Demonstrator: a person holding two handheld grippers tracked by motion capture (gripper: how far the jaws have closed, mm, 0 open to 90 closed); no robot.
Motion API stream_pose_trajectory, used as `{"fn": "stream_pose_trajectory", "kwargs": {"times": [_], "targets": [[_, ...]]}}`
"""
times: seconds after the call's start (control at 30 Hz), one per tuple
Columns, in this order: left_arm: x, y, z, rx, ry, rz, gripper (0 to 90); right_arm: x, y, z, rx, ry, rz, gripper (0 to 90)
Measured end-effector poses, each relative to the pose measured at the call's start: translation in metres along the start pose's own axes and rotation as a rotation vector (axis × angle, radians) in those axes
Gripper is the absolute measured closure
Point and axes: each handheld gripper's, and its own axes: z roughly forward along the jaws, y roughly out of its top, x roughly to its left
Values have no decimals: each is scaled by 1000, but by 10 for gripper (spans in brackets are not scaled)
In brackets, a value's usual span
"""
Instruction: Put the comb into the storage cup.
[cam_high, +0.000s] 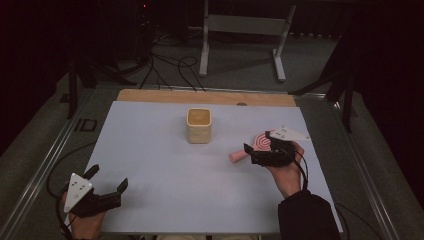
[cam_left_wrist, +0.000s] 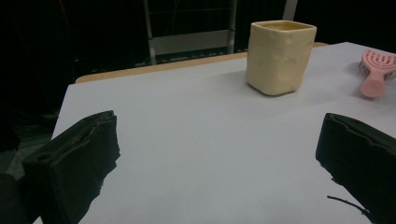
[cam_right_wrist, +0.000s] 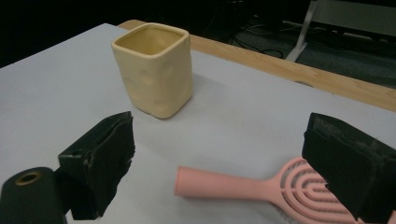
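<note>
Cup (cam_right_wrist: 154, 70): cream, looks like matt ceramic or clay w/ a dimpled, uneven surface. Hairbrush (cam_right_wrist: 261, 189): pink plastic, smooth, slight sheen on the handle. Table (cam_high: 165, 165): matt pale sheet, smooth; bare wood strip (cam_high: 200, 96) at the far edge. Right gripper (cam_right_wrist: 224, 163): 2 black jaws, pads like rough matt foam, ragged at the edges.

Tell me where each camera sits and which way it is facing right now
High view: above the person's side, looking forward and down on the table; both forearms and grippers show.
Left gripper view: rides the left gripper, facing the cup; its open jaws show.
Right gripper view: rides the right gripper, over the pink hairbrush; open jaws show.
All three share cup and brush.
</note>
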Motion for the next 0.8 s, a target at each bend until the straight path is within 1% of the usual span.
{"fn": "stream_pose_trajectory", "kwargs": {"times": [0.17,0.2,0.23,0.3,0.37,0.4,0.53,0.8], "targets": [[0,-1,0,-1,-1,-1,1,1,6,11,19,3,9,89],[0,-1,0,0,0,-1,1,1,7,13,22,2,20,89],[0,-1,0,0,0,-1,1,1,7,13,22,2,20,89],[0,-1,1,1,-4,-1,1,1,8,21,27,10,32,91],[0,-1,1,1,-4,-1,1,2,8,23,35,10,32,91],[-1,-1,1,2,-4,2,1,3,8,28,46,8,31,98],[-1,-2,1,1,-5,0,1,4,10,37,58,5,37,110],[-3,-3,3,6,-13,3,1,6,10,55,94,-26,21,178]]}}
